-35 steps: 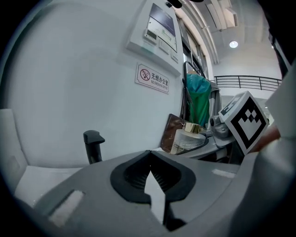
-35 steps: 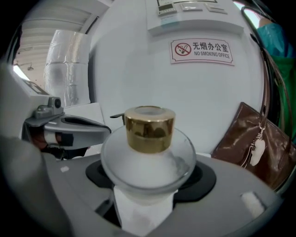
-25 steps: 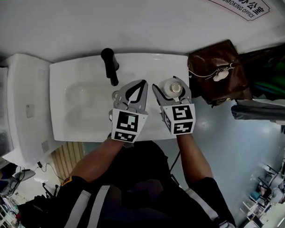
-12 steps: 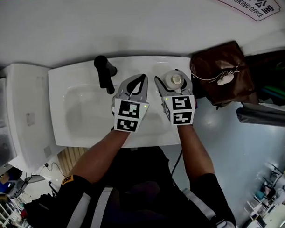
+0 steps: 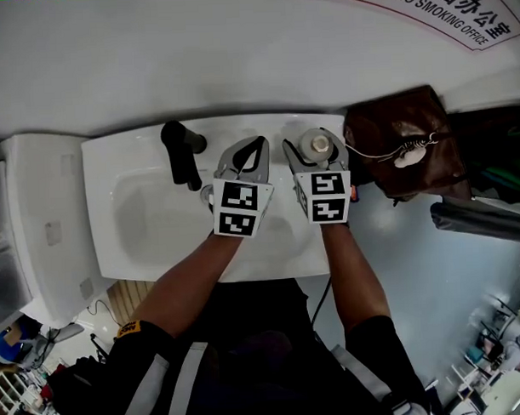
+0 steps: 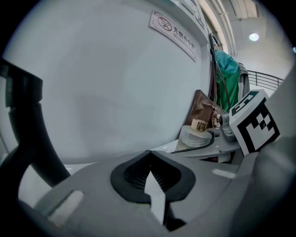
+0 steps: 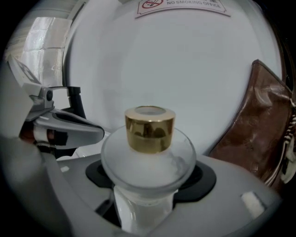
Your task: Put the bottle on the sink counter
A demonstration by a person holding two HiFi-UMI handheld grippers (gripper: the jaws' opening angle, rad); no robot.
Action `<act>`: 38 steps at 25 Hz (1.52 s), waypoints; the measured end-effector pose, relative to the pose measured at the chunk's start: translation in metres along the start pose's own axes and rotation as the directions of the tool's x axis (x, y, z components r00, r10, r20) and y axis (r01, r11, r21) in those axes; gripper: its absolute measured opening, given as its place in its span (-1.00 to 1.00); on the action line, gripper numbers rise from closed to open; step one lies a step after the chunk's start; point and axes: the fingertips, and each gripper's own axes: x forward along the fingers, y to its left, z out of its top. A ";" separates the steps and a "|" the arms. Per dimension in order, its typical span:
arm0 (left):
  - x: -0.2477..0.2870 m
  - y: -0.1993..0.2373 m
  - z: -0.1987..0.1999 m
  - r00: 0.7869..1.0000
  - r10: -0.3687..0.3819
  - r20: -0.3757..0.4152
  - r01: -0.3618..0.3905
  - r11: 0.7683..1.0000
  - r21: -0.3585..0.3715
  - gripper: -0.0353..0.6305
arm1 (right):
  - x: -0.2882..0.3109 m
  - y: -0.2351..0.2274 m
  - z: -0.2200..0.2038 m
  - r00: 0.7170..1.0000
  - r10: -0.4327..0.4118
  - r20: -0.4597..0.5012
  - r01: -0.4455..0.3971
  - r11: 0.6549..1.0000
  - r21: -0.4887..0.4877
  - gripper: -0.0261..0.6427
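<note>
A frosted glass bottle [image 7: 148, 157] with a gold cap sits between the jaws of my right gripper [image 7: 150, 187], which is shut on its body. From the head view the bottle [image 5: 316, 144] and right gripper [image 5: 314, 137] hang over the back right part of the white sink counter [image 5: 283, 244]. Whether the bottle touches the counter is hidden. My left gripper [image 5: 256, 145] is just to the left, over the basin, its jaws closed tip to tip with nothing in them [image 6: 150, 157]. The left gripper view also catches the bottle [image 6: 196, 134].
A black faucet [image 5: 180, 154] stands at the back of the basin, left of the left gripper. A brown leather bag [image 5: 398, 142] leans close on the right of the bottle. The white wall rises right behind the sink. A white fixture [image 5: 39, 219] sits at far left.
Both grippers have moved together toward the wall and lower, carrying the bottle from over the basin's right side to the back right of the counter. The jaws have not changed.
</note>
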 end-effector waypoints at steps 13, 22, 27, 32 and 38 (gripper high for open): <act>0.027 0.007 -0.007 1.000 0.006 -0.026 -0.006 1.000 -0.023 -0.90 | 0.024 -0.013 -0.002 1.000 -0.014 -0.003 0.014 1.000 0.027 0.09; 0.034 0.012 -0.005 1.000 0.003 -0.025 -0.003 1.000 -0.009 -0.90 | 0.035 -0.016 -0.007 0.999 -0.028 -0.017 0.029 0.999 0.030 0.09; 0.035 0.014 -0.009 0.999 -0.002 -0.035 0.002 1.000 -0.003 -0.90 | 0.037 -0.016 -0.011 0.999 -0.040 -0.026 0.040 0.999 0.010 0.09; 0.035 0.014 -0.009 0.999 -0.008 -0.036 0.007 1.000 -0.003 -0.90 | 0.038 -0.015 -0.012 0.998 -0.062 -0.022 0.062 0.998 -0.016 0.10; 0.035 0.010 -0.008 0.999 -0.017 -0.033 0.017 1.000 -0.005 -0.90 | 0.038 -0.014 -0.017 0.996 -0.087 -0.031 0.087 0.996 -0.026 0.11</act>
